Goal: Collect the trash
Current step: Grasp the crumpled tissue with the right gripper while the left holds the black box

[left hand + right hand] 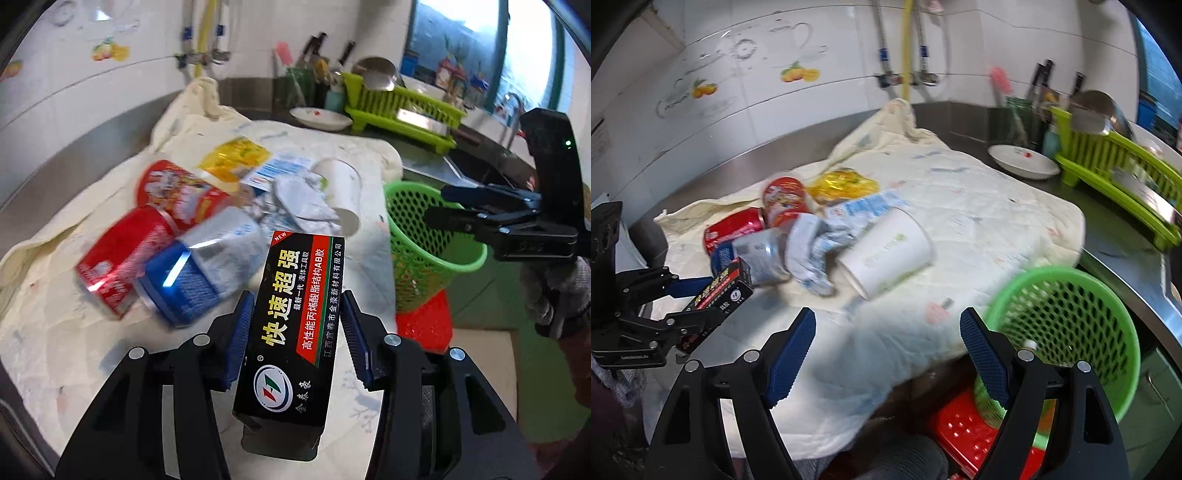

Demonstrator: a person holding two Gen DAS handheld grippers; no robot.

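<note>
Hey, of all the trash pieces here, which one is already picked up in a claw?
The black glue box, held between the left claw pads. The cans, wrappers and white paper cup lie on the cloth; the right claw is open and holds nothing.

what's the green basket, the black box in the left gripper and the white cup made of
Green basket: looks like moulded plastic, slightly glossy, its wall a mesh of regular holes.
Black box, between the left gripper pads: probably printed cardboard, with sharp folded edges, an end flap and a slight sheen.
White cup: likely matte paper with a rolled rim; thin plastic is possible.
</note>
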